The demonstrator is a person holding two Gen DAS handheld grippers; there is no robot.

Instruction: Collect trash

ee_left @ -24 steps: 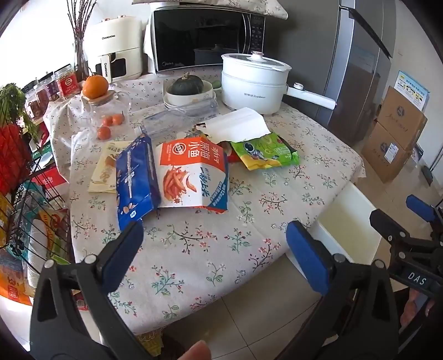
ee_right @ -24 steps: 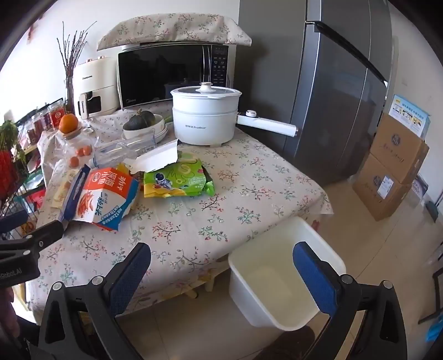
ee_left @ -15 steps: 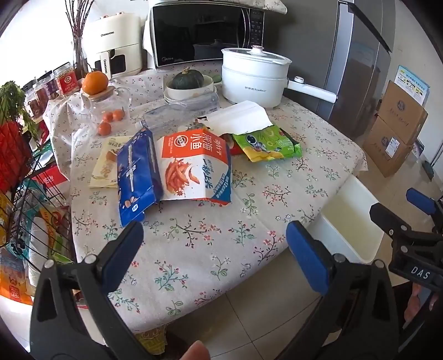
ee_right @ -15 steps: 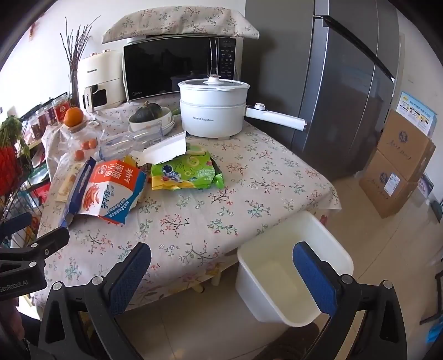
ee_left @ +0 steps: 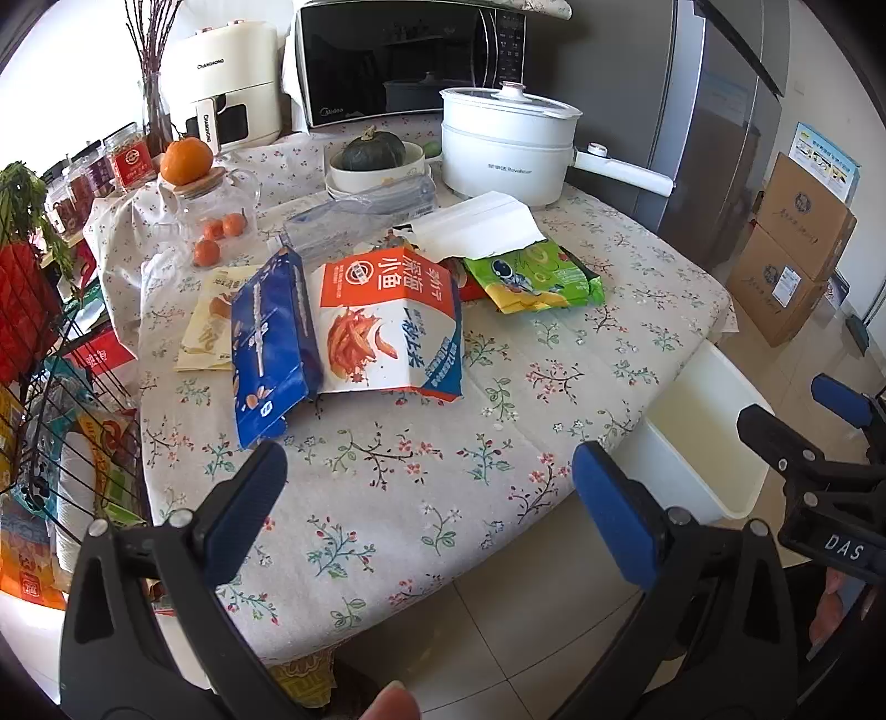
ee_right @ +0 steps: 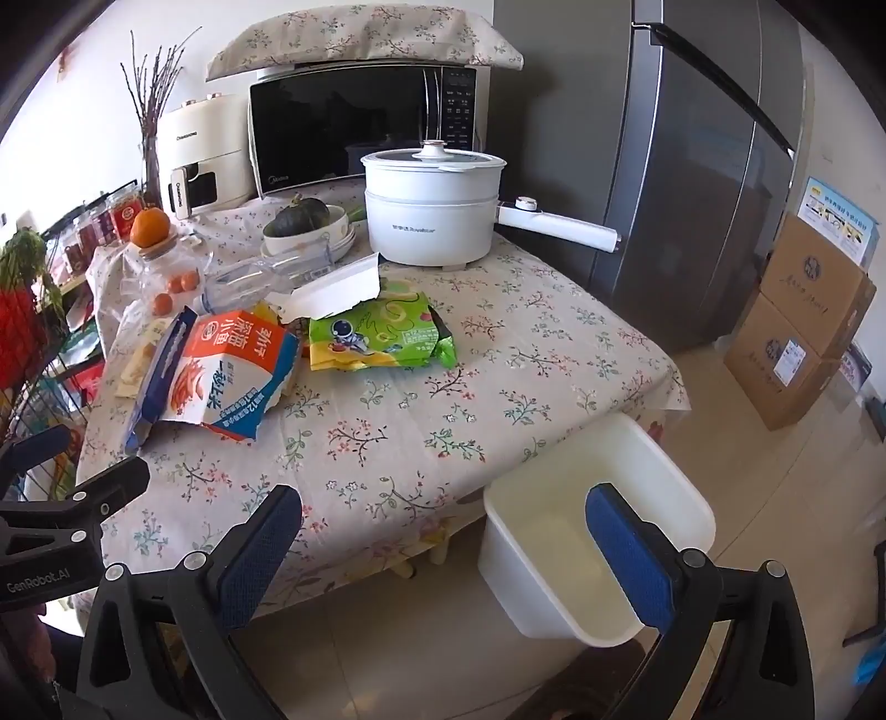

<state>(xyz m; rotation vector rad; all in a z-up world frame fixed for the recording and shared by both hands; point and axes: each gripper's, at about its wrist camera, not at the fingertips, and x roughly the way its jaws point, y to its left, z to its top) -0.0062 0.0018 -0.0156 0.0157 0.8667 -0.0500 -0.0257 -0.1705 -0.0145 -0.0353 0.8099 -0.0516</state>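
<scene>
Empty wrappers lie on the flowered tablecloth (ee_left: 421, 487): an orange-and-white snack bag (ee_left: 387, 327) (ee_right: 232, 371), a blue bag (ee_left: 271, 338), a green bag (ee_left: 531, 277) (ee_right: 382, 332), a yellow wrapper (ee_left: 207, 321), a torn white paper (ee_left: 476, 227) (ee_right: 338, 288) and a clear plastic bottle (ee_left: 360, 213). A white bin (ee_right: 598, 531) (ee_left: 703, 443) stands on the floor at the table's right corner. My left gripper (ee_left: 429, 493) hangs open above the table's near edge, short of the bags. My right gripper (ee_right: 443, 537) is open too, between table edge and bin.
At the back stand a white pot (ee_left: 509, 147) with a long handle, a microwave (ee_left: 410, 52), a bowl with a green squash (ee_left: 376, 160) and a jar (ee_left: 216, 216) topped by an orange. A wire rack (ee_left: 50, 421) flanks the left; cardboard boxes (ee_right: 803, 321) and a fridge (ee_right: 686, 166) stand on the right.
Both grippers have moved in toward the table, so the wrappers, pot and bin appear larger and nearer. The jaws stayed open and nothing on the table has shifted.
</scene>
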